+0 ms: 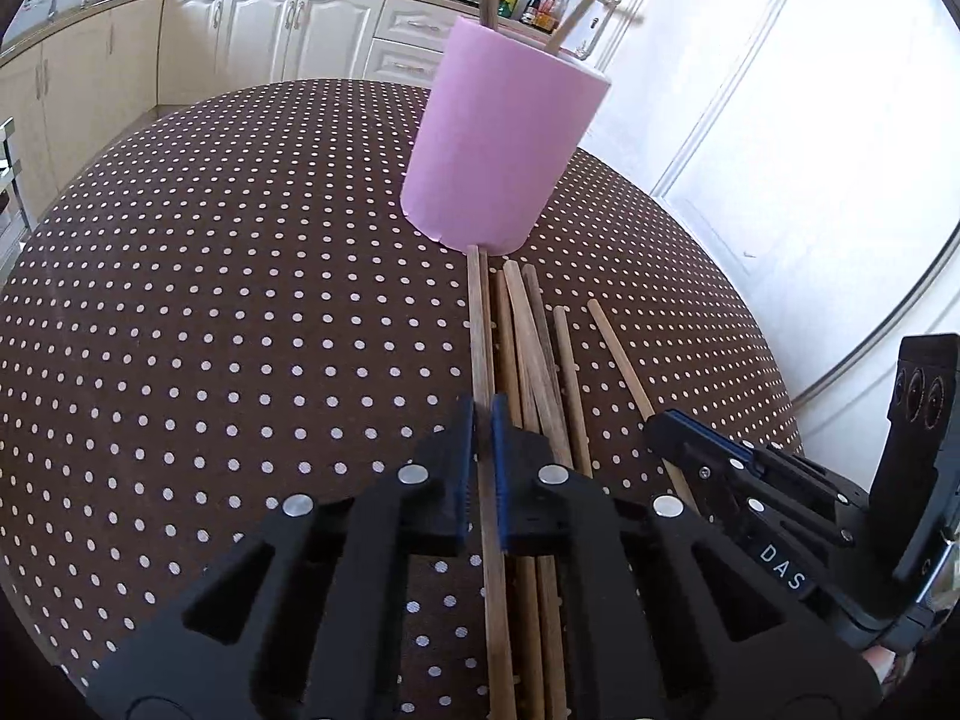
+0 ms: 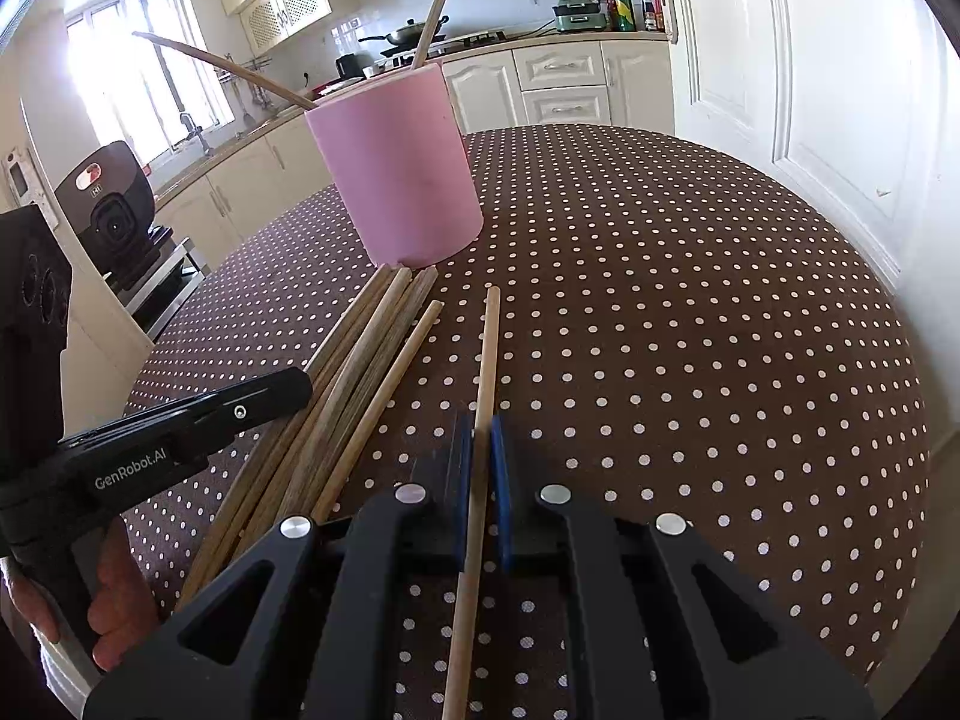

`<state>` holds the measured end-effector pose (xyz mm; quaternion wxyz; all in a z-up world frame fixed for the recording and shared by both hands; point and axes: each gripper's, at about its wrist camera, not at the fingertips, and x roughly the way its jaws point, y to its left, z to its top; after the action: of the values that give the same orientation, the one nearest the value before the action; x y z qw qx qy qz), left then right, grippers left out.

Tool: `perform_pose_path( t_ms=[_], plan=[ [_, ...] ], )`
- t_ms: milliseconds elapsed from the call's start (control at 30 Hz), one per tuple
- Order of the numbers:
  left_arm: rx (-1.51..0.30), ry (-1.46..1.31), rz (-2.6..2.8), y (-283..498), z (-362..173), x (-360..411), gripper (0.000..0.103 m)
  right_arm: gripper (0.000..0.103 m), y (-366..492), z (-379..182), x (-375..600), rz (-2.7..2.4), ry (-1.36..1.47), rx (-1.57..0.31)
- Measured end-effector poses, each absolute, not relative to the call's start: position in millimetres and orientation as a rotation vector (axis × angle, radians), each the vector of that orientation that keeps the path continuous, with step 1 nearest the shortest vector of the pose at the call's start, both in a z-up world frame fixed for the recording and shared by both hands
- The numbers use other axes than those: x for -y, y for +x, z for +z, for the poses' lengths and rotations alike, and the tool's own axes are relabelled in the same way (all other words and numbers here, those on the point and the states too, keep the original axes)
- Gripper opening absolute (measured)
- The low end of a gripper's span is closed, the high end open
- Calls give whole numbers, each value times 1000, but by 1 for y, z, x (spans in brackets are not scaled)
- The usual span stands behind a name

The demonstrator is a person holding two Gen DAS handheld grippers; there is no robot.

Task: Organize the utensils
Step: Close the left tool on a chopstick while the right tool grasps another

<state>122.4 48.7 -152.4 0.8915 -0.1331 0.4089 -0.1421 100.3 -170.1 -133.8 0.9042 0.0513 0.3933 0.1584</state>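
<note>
The left claw pinches one dark chopstick at lower centre; the right claw clamps a pale chopstick. Only the right view shows a hand — lower left. The pink holder stands on the worktop, upper centre.

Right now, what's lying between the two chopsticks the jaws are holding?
In the left wrist view, several loose chopsticks lie side by side on the dotted tablecloth between the left-held chopstick and the right-held chopstick.
</note>
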Motion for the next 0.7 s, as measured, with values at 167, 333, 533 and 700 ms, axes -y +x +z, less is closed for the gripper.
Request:
perform_pose_path(
  t_ms=[167, 333, 533, 700],
  plan=[
    [-866, -327, -305, 127, -154, -56, 10, 6, 108, -132, 163, 321, 80, -826],
    [-878, -342, -307, 131, -156, -58, 11, 7, 112, -131, 156, 311, 51, -837],
    [-880, -389, -295, 142, -158, -64, 11, 8, 120, -130, 147, 300, 25, -851],
    [-869, -418, -255, 142, -157, -76, 11, 10, 124, -130, 145, 302, 40, -853]
  ],
)
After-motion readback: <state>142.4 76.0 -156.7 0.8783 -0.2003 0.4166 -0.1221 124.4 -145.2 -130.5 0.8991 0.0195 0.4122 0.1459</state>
